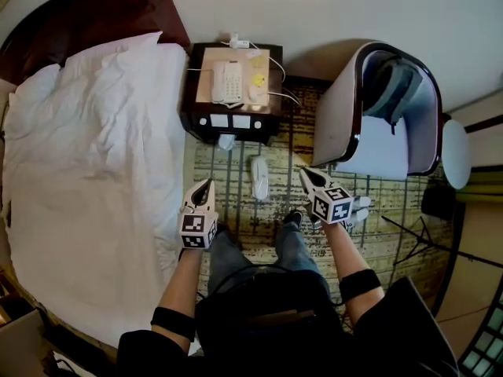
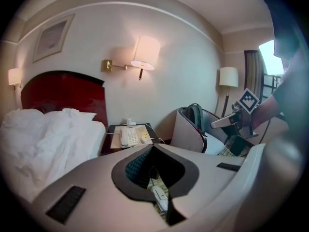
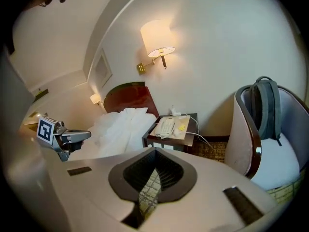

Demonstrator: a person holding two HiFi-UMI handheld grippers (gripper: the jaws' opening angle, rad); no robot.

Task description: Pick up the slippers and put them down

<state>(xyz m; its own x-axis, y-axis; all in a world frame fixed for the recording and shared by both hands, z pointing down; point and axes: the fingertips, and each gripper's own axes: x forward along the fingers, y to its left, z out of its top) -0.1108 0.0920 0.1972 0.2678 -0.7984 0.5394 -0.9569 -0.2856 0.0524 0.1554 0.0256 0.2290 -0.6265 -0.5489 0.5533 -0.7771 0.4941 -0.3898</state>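
One white slipper (image 1: 259,177) lies flat on the patterned carpet (image 1: 236,210), toe-to-heel running away from the person, in front of the bedside desk (image 1: 196,104) and between the two grippers but touching neither. In the left gripper view it shows low through the gap under the jaws. Another white shape (image 1: 360,208) sits on the carpet just behind the right gripper, partly hidden; can't tell if it's the second slipper. Left gripper (image 1: 206,187) is clenched, jaws together, nothing in them, held above the carpet near the bed edge. Right gripper (image 1: 305,174) is likewise clenched and empty, held up near the front corner of the armchair (image 1: 338,124). The person's dark shoe (image 1: 292,218) stands just below the slipper. The desk carries a white phone (image 1: 228,82) with cords. White bed (image 1: 94,171) at left, backpack (image 1: 393,89) in the armchair, lit wall lamp (image 2: 145,52) above the desk.
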